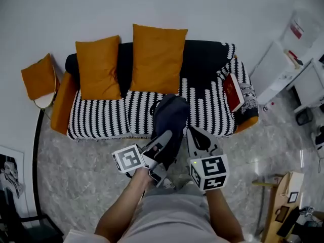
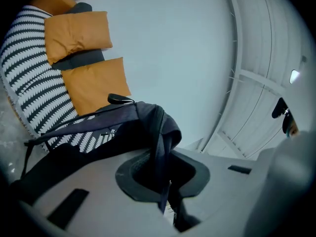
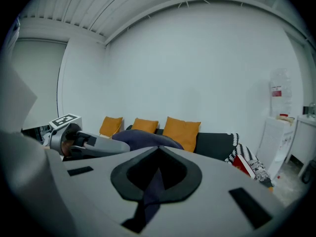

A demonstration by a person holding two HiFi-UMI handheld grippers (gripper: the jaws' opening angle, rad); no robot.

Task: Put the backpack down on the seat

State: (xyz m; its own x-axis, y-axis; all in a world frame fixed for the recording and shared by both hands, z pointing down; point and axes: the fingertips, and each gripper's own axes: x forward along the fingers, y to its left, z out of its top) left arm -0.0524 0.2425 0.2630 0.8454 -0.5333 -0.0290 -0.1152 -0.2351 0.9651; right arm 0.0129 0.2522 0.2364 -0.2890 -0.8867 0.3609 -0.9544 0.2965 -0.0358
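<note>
The backpack (image 1: 171, 116) is noted as dark navy, soft and slumped. It is clamped by the left gripper (image 1: 163, 142) and the right gripper (image 1: 196, 134).

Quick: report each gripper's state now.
Left gripper: jaws shut on a backpack strap.
Right gripper: jaws shut on a backpack strap too.

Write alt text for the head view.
A person holds a dark backpack in the left tongs and right tongs at the front edge of a striped sofa. Orange cushions line its back; a red book lies at its right end.
</note>
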